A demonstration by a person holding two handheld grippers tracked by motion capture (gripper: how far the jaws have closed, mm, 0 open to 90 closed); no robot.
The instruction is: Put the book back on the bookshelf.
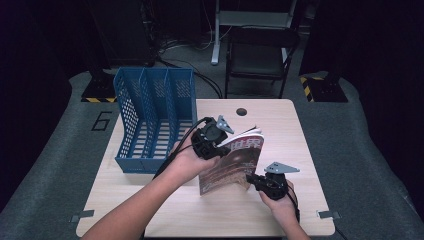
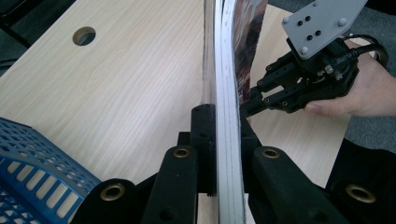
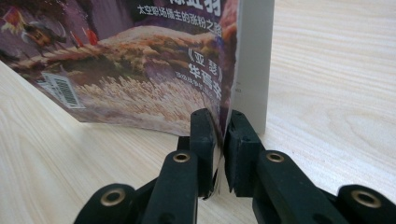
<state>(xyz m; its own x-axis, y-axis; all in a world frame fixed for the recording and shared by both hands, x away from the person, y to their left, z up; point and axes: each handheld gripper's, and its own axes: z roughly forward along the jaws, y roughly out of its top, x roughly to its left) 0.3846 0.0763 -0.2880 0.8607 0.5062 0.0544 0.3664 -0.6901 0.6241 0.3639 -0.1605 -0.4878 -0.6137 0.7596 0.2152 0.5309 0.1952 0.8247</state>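
Magazine (image 1: 235, 162) upright on desk (image 1: 150, 195), blue rack (image 1: 155, 117) at 10 o'clock. Left tongs (image 2: 227, 140) clamp page block; right tongs (image 3: 219, 140) pinch cover's bottom edge.

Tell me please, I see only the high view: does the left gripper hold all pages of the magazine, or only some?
Observer: The left gripper clamps the magazine's whole page block.
Operator: And the right one?
Observer: The right gripper pinches just the front cover, at its lower edge.
Operator: Does the magazine touch the table?
Observer: Yes, its bottom edge rests on the table.
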